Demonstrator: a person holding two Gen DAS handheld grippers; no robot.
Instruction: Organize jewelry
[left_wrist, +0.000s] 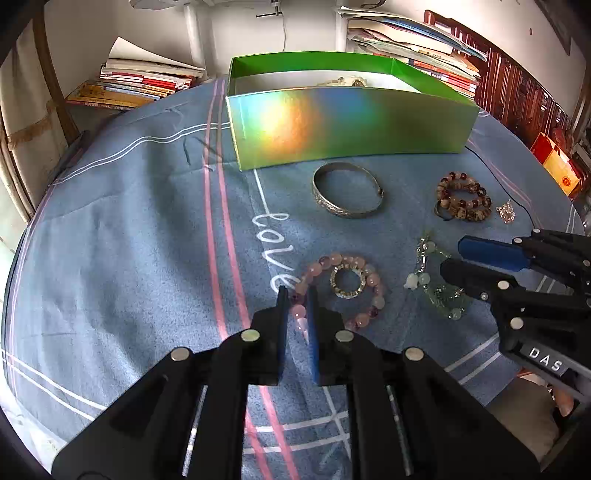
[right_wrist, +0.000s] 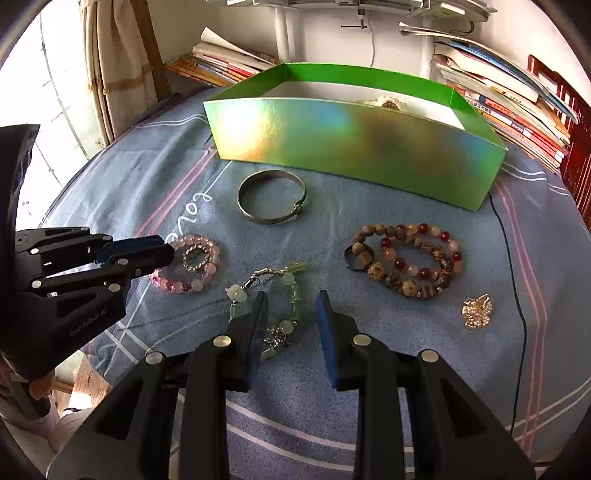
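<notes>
A blue cloth (left_wrist: 122, 236) with pink and white stripes covers the table, and an open green box (right_wrist: 354, 155) with a shiny iridescent front wall stands at its far side, something pale lying inside it, too hidden to name. In front of the box lie a silver bangle (right_wrist: 271, 197), a brown and red bead bracelet (right_wrist: 406, 258), a pink bead bracelet (left_wrist: 340, 286) ringing a small sparkly ring (left_wrist: 347, 282), a green jade bracelet (right_wrist: 273, 306) and a small gold brooch (right_wrist: 477, 311). The left gripper (left_wrist: 297, 295), fingers narrowly parted, straddles beads of the pink bracelet, though whether it grips them is unclear, while the right gripper (right_wrist: 291, 302) is open with one finger over the jade bracelet.
</notes>
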